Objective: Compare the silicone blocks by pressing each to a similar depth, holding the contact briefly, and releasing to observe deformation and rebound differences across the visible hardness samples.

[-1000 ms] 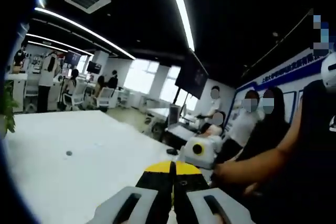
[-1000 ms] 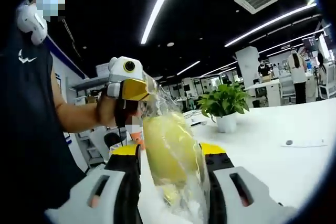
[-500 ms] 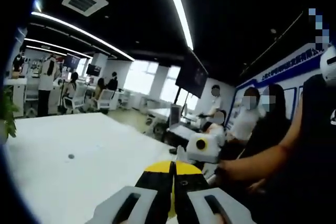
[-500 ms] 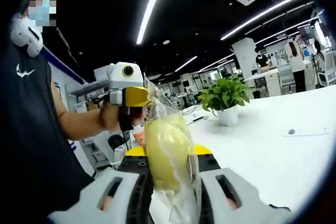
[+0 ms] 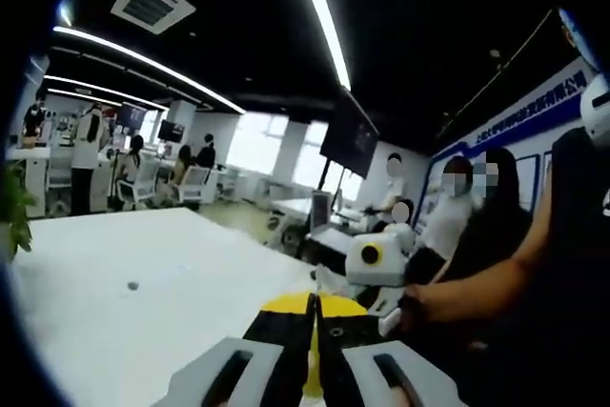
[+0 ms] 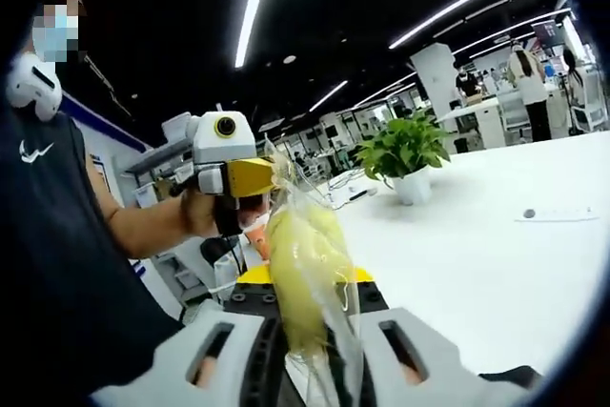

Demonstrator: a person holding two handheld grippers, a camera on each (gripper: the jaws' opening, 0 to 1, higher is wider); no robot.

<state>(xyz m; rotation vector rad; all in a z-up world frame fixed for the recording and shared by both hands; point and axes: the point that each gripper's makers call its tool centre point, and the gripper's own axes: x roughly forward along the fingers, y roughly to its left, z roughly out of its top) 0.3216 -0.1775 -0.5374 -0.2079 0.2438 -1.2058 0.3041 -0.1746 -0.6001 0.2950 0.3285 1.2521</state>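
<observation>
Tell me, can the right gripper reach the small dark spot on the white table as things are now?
Probably not right away. The right gripper is shut on the yellow block in a clear bag, which the left gripper also pinches. The spot lies apart on the bare table.

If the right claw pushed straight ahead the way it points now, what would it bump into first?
Probably the left claw, which grips the top of the bagged yellow block that the right claw squeezes; depth is unclear.
</observation>
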